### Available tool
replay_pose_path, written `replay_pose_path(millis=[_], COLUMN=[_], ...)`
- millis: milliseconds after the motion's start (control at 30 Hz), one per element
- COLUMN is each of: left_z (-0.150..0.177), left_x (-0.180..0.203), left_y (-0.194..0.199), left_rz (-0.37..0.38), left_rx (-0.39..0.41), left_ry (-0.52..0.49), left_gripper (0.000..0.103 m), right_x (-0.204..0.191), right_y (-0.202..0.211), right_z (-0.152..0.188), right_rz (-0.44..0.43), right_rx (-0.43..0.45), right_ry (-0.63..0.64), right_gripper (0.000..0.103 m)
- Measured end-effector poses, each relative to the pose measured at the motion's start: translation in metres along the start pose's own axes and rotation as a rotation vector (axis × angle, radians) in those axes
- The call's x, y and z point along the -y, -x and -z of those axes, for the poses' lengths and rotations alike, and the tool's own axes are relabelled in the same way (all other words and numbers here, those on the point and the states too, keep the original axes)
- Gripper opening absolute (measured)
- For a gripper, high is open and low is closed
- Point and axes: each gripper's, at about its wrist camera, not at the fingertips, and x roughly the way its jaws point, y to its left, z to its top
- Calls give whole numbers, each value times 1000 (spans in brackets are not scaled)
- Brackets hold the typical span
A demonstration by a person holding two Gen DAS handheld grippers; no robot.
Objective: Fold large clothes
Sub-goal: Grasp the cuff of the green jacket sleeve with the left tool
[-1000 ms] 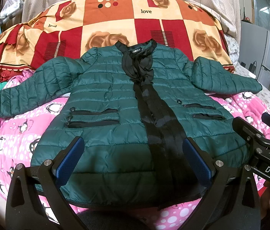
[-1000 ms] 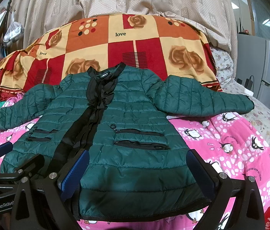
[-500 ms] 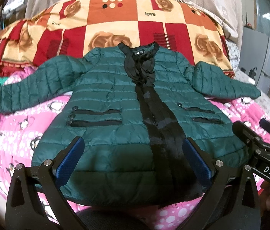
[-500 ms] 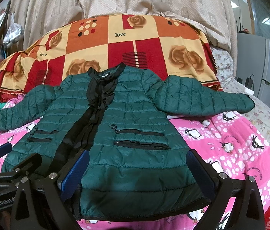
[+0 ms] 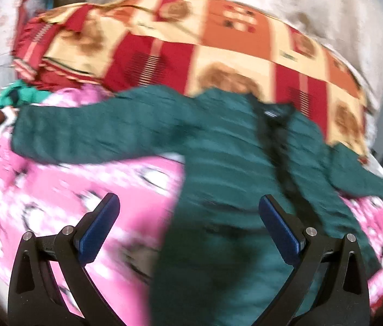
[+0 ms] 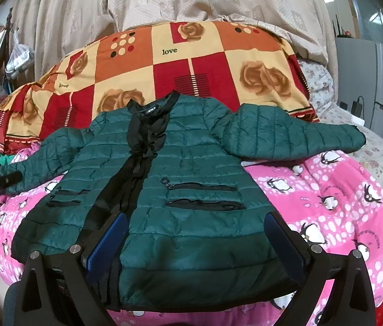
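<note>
One green quilted puffer jacket [image 6: 191, 198], w/ two sleeves: one sleeve [image 6: 289, 138] on the right side of the view, one sleeve [image 6: 53, 157] on the left; two zip pockets [image 6: 202, 195] on one front panel, two pockets [image 6: 66, 197] on the other; one black placket [image 6: 134, 168] down the middle; one collar label [image 6: 152, 112]; one pink penguin-print blanket [image 6: 335, 198]; one red/orange rose-check quilt [image 6: 191, 62], "love" legible on it twice; two grippers: left gripper [image 5: 190, 228], right gripper [image 6: 197, 241], two blue-padded fingers [image 6: 107, 244] apiece; one grey cabinet [image 6: 365, 81].

green quilted jacket [image 6: 191, 168] lies flat, front up, sleeves spread wide (black placket and collar).
</note>
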Motion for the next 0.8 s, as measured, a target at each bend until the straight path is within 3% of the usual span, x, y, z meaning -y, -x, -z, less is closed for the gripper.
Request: replay_pose_path(millis=[233, 367, 467, 600, 700, 800], left_z=[-16, -14, -14, -16, -27, -37], left_x=[-134, -207, -254, -294, -294, -289], left_y=[-27, -48, -66, -85, -95, -105], left_rz=[-65, -80, -58, -21, -25, -82], left_rx=[67, 97, 87, 105, 118, 105], left_ry=[162, 254, 371, 569, 603, 629], left_gripper=[102, 102, 102, 102, 102, 102], right_x=[-8, -6, -4, -7, -10, -12], right_y=[-4, -5, -9, -17, -20, -24], right_z=[0, 1, 1, 2, 3, 4], right_rz=[19, 5, 5, 28, 37, 46], right_rx=[49, -60, -91, -66, -70, -73], right_ry=[71, 35, 19, 51, 62, 73], right_gripper=[100, 100, 100, 100, 100, 100])
